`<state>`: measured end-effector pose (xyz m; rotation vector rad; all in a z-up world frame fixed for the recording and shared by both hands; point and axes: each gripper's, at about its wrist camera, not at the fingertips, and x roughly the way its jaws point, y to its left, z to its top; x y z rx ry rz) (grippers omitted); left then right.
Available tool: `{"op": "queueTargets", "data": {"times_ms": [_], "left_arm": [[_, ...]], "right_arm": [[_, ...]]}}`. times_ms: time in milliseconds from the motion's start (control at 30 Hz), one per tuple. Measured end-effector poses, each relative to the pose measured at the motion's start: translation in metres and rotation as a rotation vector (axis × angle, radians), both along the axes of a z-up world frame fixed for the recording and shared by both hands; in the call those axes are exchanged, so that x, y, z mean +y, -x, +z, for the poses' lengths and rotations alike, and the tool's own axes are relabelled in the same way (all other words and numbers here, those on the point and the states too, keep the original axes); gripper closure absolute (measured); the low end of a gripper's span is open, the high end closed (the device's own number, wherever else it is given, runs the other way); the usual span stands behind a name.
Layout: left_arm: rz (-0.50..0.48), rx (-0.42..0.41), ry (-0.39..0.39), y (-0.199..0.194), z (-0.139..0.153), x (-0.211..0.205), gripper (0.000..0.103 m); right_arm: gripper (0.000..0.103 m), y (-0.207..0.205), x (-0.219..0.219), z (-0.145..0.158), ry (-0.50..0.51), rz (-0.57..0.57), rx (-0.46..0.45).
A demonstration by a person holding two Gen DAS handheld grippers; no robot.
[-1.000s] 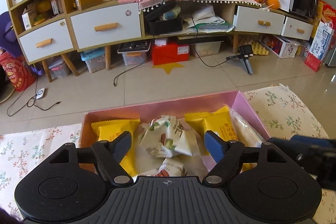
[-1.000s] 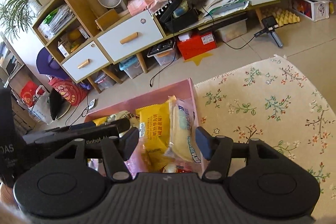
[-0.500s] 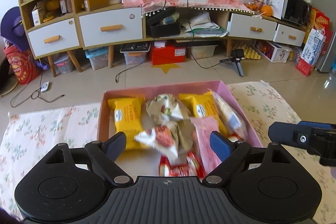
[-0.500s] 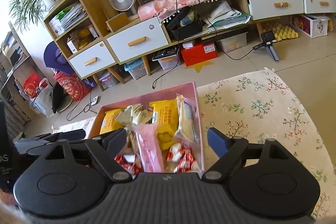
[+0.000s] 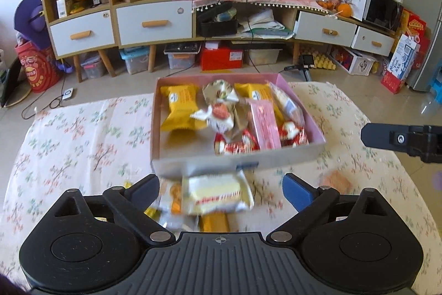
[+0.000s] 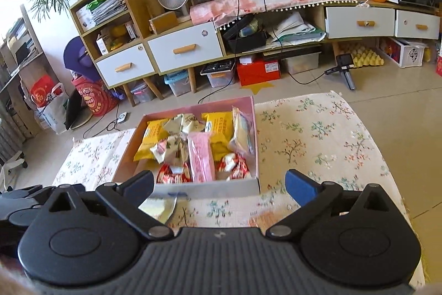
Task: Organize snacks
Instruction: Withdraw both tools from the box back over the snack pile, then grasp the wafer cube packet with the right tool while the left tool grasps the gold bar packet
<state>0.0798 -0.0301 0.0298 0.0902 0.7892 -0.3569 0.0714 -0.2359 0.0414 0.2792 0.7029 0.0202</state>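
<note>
A pink box (image 5: 304, 104) sits on the counter (image 5: 83, 145), which is covered by a floral cloth, toward the far side of the surface and a little right of centre in the left wrist view. Inside it lie several snacks: a yellow packet (image 5: 179, 109) at the far left, a second yellow packet (image 5: 258, 93) further right, a cream wrapper with a printed pattern (image 5: 219, 91) between them, a long pink packet (image 5: 265, 123) lying near to far, a clear-wrapped pale bar (image 5: 286, 101) leaning against the right wall, and red and white candies (image 5: 234, 143) along the near wall. Just outside the near wall, on the cloth, rests a pale yellow snack in a clear wrapper with a red stripe (image 5: 218, 194), with an orange-printed packet (image 5: 171, 198) touching its left side and more yellow wrappers partly hidden beneath. A blurred orange piece (image 5: 335, 181) lies on the cloth to the right, apart from the box. The left gripper (image 5: 221, 188) hovers over this near pile with its fingers spread wide, holding nothing. The right gripper (image 6: 219, 184) is to the right of the left one, aimed at the near wall of the box, its fingers also spread wide and empty. Beyond the counter stands a low cabinet with white drawers (image 5: 154, 24).
</note>
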Motion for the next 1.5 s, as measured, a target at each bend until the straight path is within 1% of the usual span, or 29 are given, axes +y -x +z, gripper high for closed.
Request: {"op": "queueTargets", "data": {"times_ms": [133, 300, 433, 500, 600, 733, 833, 967, 1100, 1200, 1333, 1500], "left_arm": [[0.005, -0.021, -0.034, 0.019, -0.005, 0.006, 0.004], [-0.006, -0.034, -0.045, 0.036, -0.015, 0.011, 0.004], [-0.006, -0.030, -0.031, 0.044, -0.022, 0.016, 0.004], [-0.012, -0.029, -0.017, 0.047, -0.024, 0.019, 0.004], [-0.005, -0.048, -0.006, 0.050, -0.028, 0.025, 0.002], [0.002, -0.056, 0.003, 0.052, -0.035, 0.031, 0.001], [0.003, -0.055, 0.009, 0.054, -0.041, 0.034, 0.001], [0.001, -0.060, 0.002, 0.058, -0.049, 0.037, 0.001], [-0.010, -0.032, 0.020, 0.061, -0.062, 0.037, 0.001], [-0.024, -0.011, 0.024, 0.063, -0.073, 0.033, 0.001], [-0.052, -0.021, -0.014, 0.068, -0.084, 0.026, 0.001], [-0.063, -0.006, -0.021, 0.065, -0.096, 0.021, 0.001]], "right_arm": [[0.000, 0.013, 0.002, -0.006, 0.006, 0.006, 0.001], [0.000, 0.024, 0.001, -0.016, 0.030, 0.007, 0.005], [0.000, 0.033, -0.002, -0.026, 0.029, 0.021, 0.002], [0.000, 0.036, -0.001, -0.027, 0.056, 0.033, 0.003], [0.000, 0.043, -0.003, -0.031, 0.079, 0.040, -0.020], [0.000, 0.047, -0.004, -0.038, 0.096, 0.049, -0.010], [0.000, 0.050, -0.003, -0.043, 0.129, 0.063, -0.003], [0.000, 0.052, 0.000, -0.052, 0.181, 0.093, 0.024], [0.000, 0.053, 0.000, -0.065, 0.218, 0.120, 0.061], [0.000, 0.053, -0.002, -0.076, 0.223, 0.136, 0.091], [0.000, 0.050, -0.008, -0.094, 0.225, 0.135, 0.143], [0.000, 0.043, -0.017, -0.104, 0.217, 0.112, 0.166]]}}
